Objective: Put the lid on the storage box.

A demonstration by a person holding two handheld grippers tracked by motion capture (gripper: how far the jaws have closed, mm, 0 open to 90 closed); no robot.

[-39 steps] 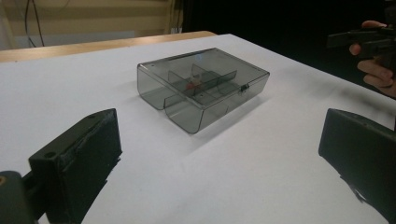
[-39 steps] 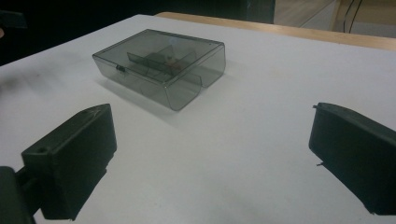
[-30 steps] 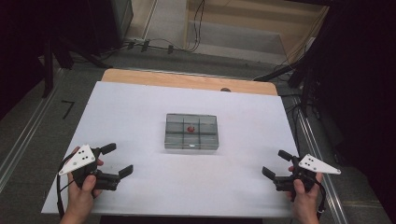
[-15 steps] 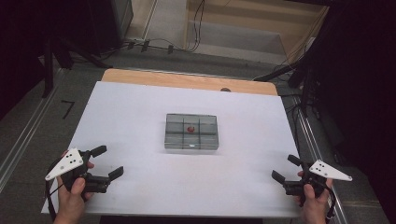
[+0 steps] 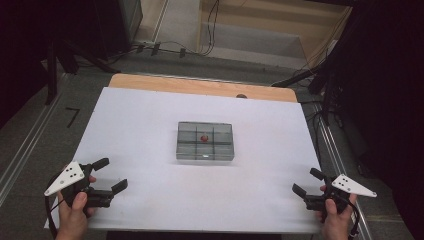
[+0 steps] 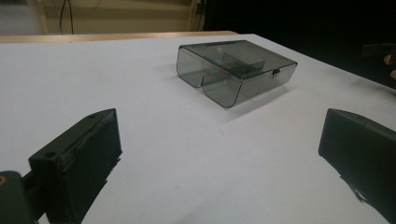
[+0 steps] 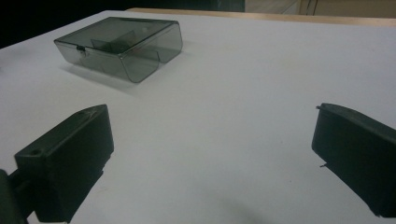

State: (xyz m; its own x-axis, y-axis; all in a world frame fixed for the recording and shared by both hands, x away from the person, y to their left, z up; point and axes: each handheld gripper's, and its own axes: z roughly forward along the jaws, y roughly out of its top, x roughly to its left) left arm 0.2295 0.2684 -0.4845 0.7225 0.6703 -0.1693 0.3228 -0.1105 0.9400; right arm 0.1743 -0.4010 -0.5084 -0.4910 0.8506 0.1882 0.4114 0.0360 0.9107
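Left claw (image 5: 114, 175): I'm holding it released, empty, near tabletop (image 5: 140, 125) corner.
Right claw (image 5: 308, 182): released too.
Box (image 5: 205, 141): sitting mid-tabletop, lid closed.
Risk: I'm risking shoving it if approaching one-sided.

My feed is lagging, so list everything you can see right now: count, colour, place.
box: one, smoky clear plastic, lid shut, divided inside, mid table
ball: one, small, red, inside the box, middle compartment of the far row
table: one, white top, with a bare wood strip along its far edge
cables: several, black, on the floor beyond the table
left claw: one, black with grey plate, open, near left corner, holds nothing
right claw: one, black with grey plate, open, near right corner, holds nothing
hands: two, gripping the claw handles at the near edge
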